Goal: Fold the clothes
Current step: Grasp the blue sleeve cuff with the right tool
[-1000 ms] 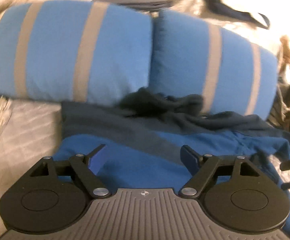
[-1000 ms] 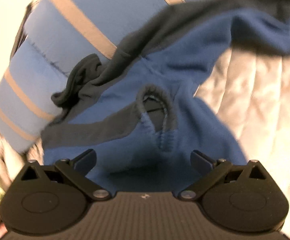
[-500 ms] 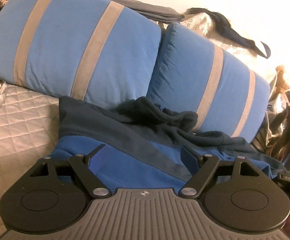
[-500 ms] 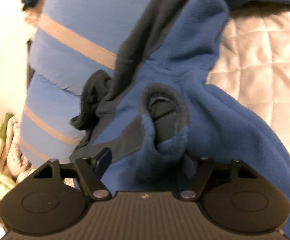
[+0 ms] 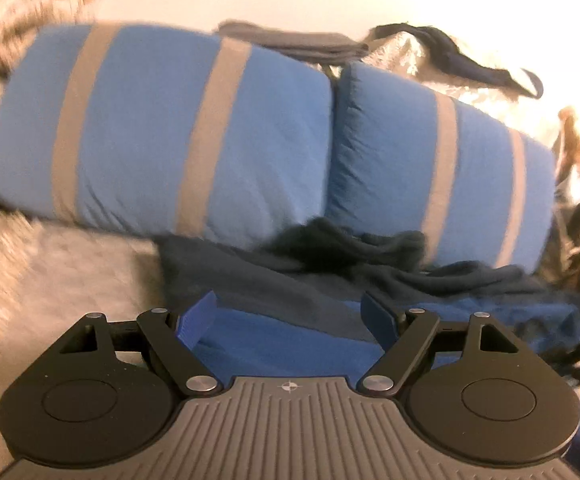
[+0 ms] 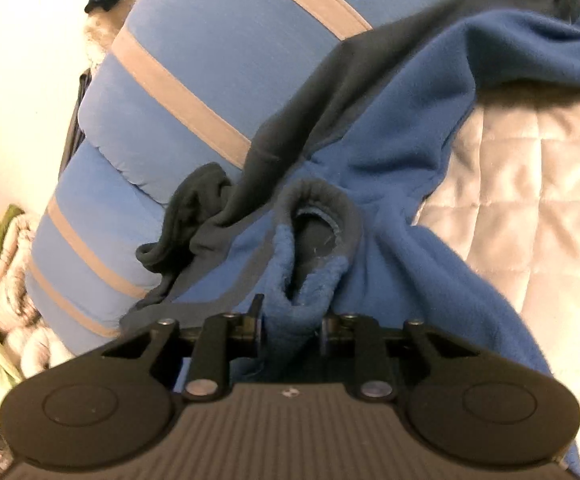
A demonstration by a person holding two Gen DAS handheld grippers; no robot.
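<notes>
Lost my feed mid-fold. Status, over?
Right claw closing on blue fleece cuff. Left claw open over its body, gripping nothing. Striped pillows crowd the collar end.

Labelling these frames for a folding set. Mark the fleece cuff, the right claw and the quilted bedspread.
fleece cuff (image 6: pixel 314 240): right wrist view, on the cuff's rolled blue rim.
right claw (image 6: pixel 292 326): right wrist view, midway between fingertips closing on bunched fleece.
quilted bedspread (image 6: pixel 530 184): right wrist view, on a bare stitched patch.

Quilted bed (image 6: pixel 530 184) w/ blue fleece (image 6: pixel 410 120) & 2 striped pillows (image 5: pixel 162 128) on it.
</notes>
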